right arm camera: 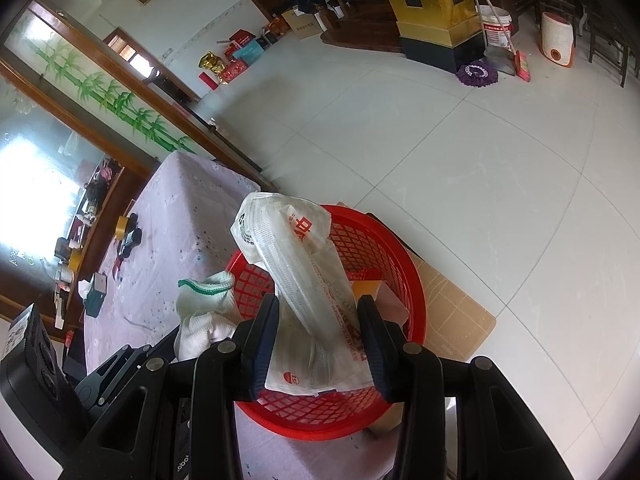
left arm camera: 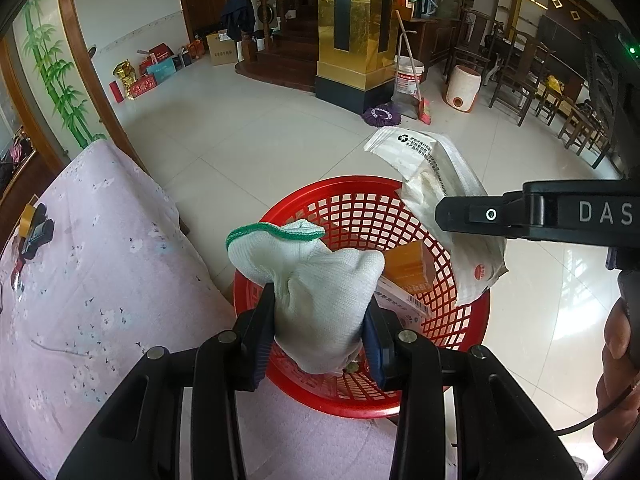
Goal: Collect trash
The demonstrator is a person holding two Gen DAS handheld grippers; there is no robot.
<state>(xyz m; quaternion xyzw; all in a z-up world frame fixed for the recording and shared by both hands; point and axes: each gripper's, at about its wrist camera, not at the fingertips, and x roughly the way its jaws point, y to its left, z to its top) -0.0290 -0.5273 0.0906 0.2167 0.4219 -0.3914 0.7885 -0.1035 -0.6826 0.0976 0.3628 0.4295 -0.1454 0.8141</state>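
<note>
Pale floor tiles surround the red basket (left arm camera: 460,320); left tool (left arm camera: 320,336) clamps a glove (left arm camera: 320,292), right tool (right arm camera: 318,344) clamps a plastic bag (right arm camera: 304,280); release over the basket's centre, twelve o'clock.

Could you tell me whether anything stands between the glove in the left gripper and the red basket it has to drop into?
Nothing visible does. The glove hangs in the left gripper directly over the open red basket. The plastic bag in the right gripper hangs beside it, not beneath.
</note>
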